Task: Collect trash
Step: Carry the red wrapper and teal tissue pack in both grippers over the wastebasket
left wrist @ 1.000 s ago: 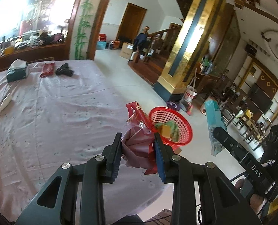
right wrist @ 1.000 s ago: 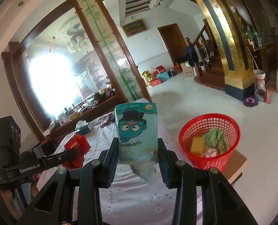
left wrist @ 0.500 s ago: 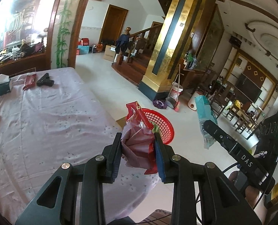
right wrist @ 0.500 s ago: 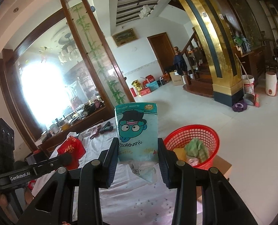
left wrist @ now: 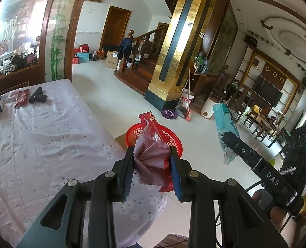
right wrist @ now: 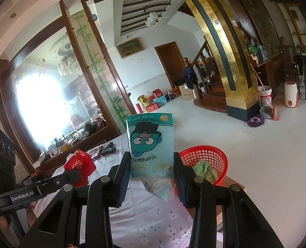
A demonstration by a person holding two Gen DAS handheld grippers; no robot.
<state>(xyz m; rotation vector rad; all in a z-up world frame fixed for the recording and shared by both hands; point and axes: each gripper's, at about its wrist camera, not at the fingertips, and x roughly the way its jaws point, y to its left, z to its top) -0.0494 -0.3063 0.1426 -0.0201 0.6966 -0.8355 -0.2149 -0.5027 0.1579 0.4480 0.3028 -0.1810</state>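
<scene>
On the left, the left tongs are clamped on a crumpled red wrapper, which sticks up out of the pads with its silvery lining showing; seen from the left wrist, it hangs above the near edge of the tabletop, with the red basket on the floor just beyond and partly hidden behind it. To drop it well, I would carry these tongs clear past the cloth edge until the wrapper sits over the middle of the basket's mouth, and only then spread the pads, since a light foil wrapper is likely to flutter and could land on the cloth or the floor if let go early. Lowering toward the rim first should help. Farther right, the right tongs grip a teal tissue pack by its lower end, upright, its torn plastic hanging below the pads. From the right wrist view the basket lies to the right of the pack, and it already holds a green cloth. One release at a time seems wise, so the two tongs do not crowd each other over the opening.
</scene>
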